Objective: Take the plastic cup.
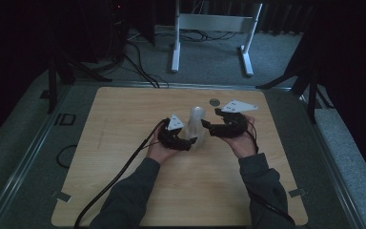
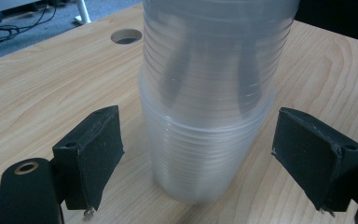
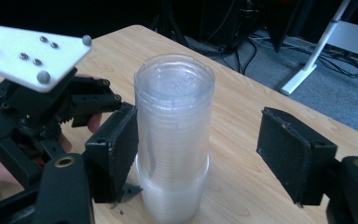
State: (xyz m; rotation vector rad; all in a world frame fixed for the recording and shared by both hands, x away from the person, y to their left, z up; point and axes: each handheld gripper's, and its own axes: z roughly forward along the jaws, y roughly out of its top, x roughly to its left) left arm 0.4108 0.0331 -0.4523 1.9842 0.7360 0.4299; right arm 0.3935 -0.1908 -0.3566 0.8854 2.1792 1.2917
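Plainly the risk sits with the tall stack of clear, ribbed plastic cups (image 1: 196,126) standing upside down near the middle of the pale wooden table (image 1: 124,181); it is light and narrow, so any sideways nudge could tip it. On the left, the left gripper (image 1: 187,141) has its black jaws apart around the lower cups, and in the left gripper view neither pad (image 2: 93,151) touches the plastic; closing unevenly, I think, would shove the base across the wood. On the right, the right gripper (image 1: 208,125) brackets the upper cups with jaws also apart; one pad (image 3: 114,149) sits just beside the wall, perhaps brushing it, I cannot tell; squeezing there could crush the thin cups, or lift several nested ones at once.
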